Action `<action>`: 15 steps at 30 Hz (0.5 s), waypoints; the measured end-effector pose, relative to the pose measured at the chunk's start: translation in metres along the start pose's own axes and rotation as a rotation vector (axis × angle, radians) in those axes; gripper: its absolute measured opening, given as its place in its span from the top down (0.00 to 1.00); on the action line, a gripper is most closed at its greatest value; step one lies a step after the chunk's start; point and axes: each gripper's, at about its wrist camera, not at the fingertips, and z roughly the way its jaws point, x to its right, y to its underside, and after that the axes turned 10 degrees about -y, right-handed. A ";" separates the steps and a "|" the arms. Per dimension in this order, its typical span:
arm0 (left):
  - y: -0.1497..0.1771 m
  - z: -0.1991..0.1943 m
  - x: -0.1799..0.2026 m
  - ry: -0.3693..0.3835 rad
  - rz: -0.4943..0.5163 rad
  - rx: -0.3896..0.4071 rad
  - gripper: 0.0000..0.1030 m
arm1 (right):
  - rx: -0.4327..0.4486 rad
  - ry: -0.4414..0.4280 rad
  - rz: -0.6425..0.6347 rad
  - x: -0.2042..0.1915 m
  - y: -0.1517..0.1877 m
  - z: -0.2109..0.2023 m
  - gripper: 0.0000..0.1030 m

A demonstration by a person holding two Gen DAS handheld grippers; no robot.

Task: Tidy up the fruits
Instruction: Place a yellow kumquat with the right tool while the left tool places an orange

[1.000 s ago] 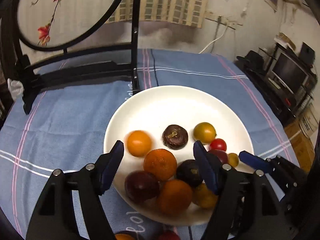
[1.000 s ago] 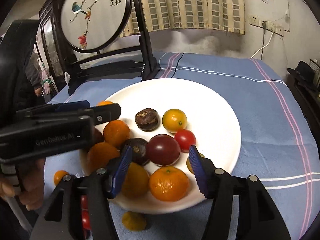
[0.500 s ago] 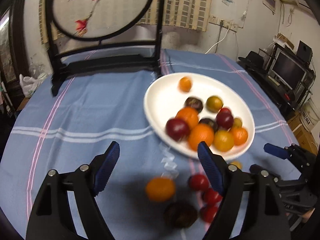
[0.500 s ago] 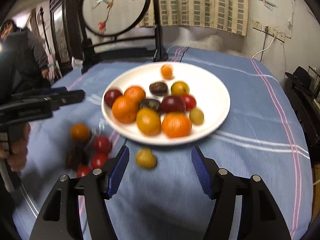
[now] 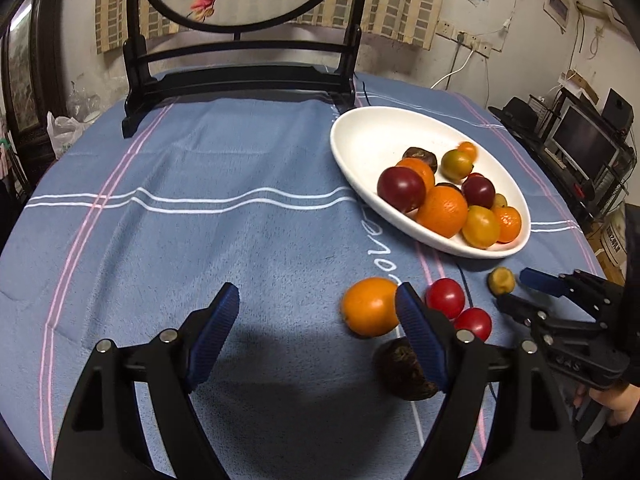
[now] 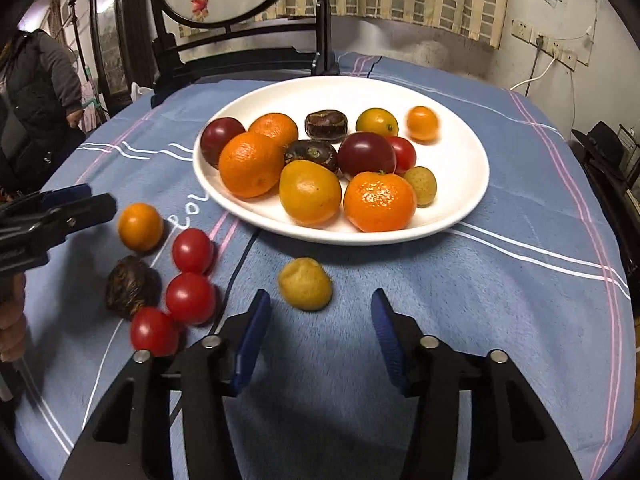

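Round glossy fruits (image 6: 308, 196), plush tablecloth (image 6: 480, 300)

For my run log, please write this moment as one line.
left gripper: open, empty | right gripper: open, closing, empty | white round plate: fruit-filled | small yellow-brown fruit: on cloth, before right gripper

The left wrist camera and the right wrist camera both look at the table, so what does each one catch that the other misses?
Only the left wrist view shows the monitor on shelves by the wall. Only the right wrist view shows a person in a dark jacket beside the table, and a third cherry tomato on the cloth. Both show the white plate of fruit, the loose orange, the dark brown fruit, the small yellow fruit, and both open claws: left claw, right claw.
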 end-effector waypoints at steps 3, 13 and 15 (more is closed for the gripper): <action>0.000 0.003 -0.001 0.001 -0.001 -0.006 0.24 | -0.007 0.005 0.002 0.001 -0.005 0.011 0.58; 0.004 0.007 0.013 0.005 0.033 -0.035 0.24 | 0.042 -0.034 0.015 0.003 0.004 -0.013 0.73; 0.005 0.009 0.019 0.005 0.040 -0.045 0.26 | 0.057 -0.046 0.031 0.008 0.008 -0.022 0.73</action>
